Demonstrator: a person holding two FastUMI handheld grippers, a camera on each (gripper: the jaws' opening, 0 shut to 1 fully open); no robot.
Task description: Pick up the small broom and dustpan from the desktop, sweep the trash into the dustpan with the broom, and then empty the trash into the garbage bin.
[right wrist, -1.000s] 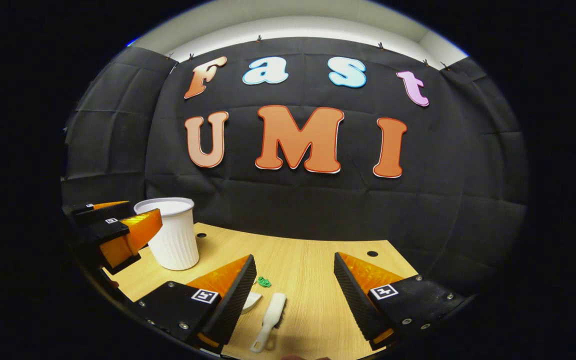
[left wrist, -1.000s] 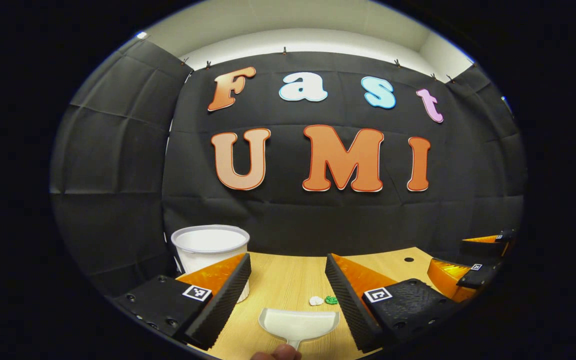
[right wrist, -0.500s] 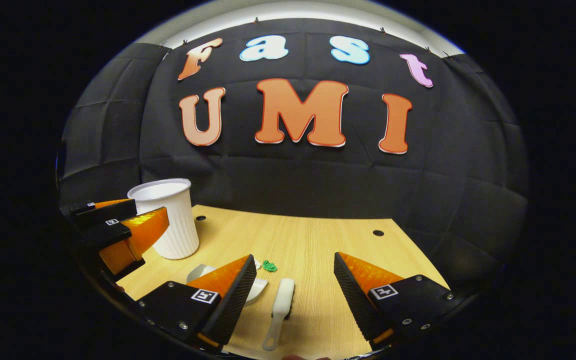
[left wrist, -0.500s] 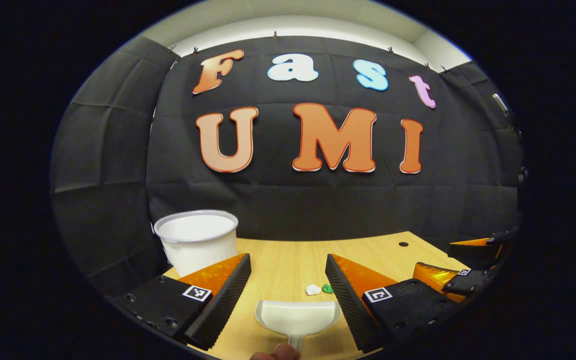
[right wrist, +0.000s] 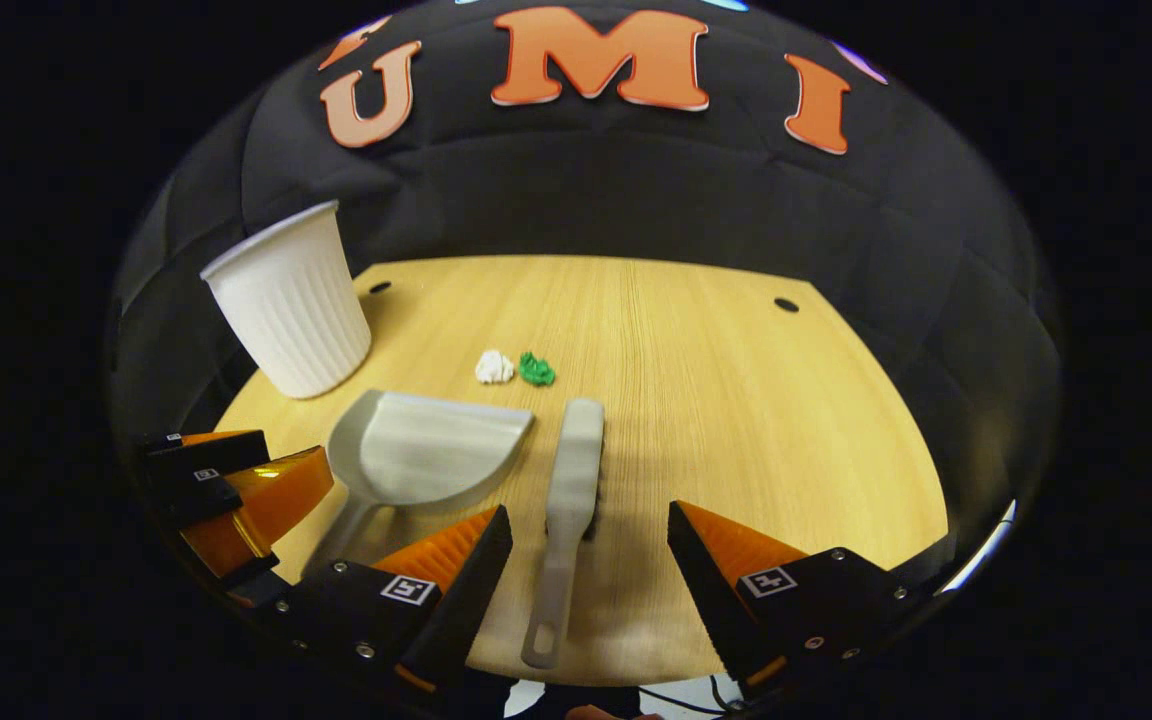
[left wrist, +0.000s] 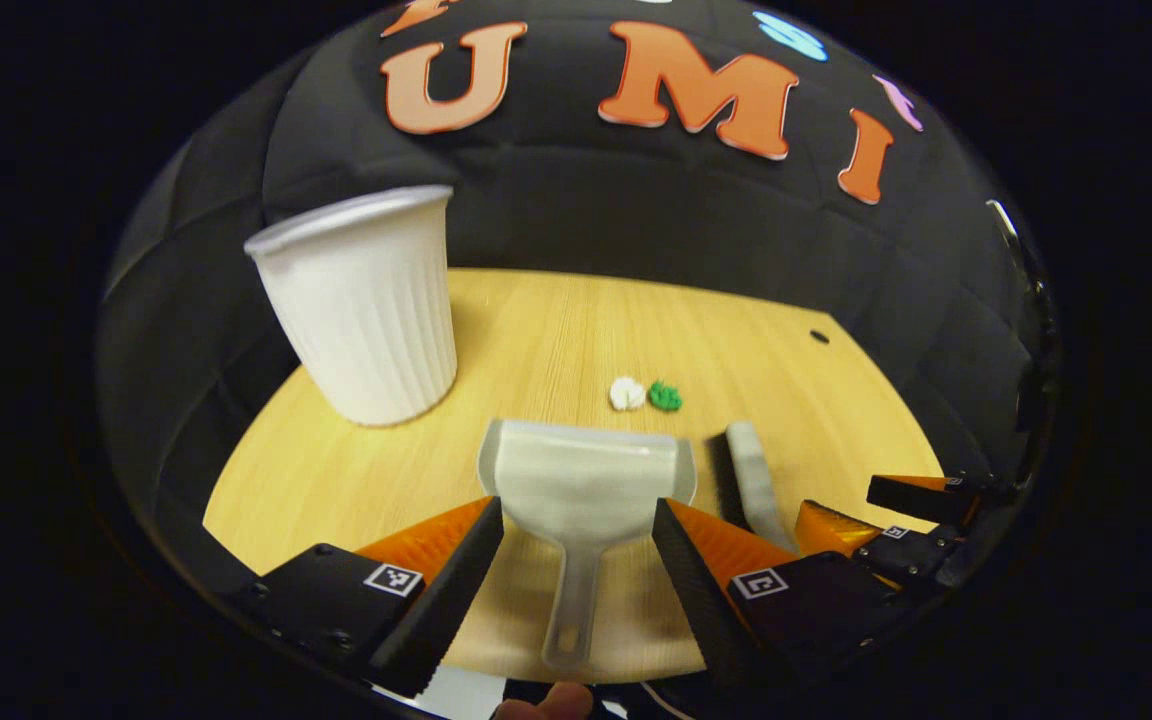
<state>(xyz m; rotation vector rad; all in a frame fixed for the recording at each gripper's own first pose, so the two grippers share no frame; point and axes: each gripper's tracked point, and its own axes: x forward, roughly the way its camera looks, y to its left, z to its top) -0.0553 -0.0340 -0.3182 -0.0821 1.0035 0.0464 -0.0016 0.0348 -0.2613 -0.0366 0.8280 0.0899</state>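
On the desktop [left wrist: 556,330], both grippers' jaws gape apart; the broom [left wrist: 758,485] is partly hidden behind the left gripper [left wrist: 576,545]

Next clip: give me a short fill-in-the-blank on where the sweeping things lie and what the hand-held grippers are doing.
1. The dustpan lies between the open fingers of the ____ hand-held gripper.
2. The broom lies between the fingers of the ____ hand-held gripper.
3. Beside the white scrap lies a ____ scrap.
4. The ribbed white bin stands ____.

Missing: left; right; green; upright
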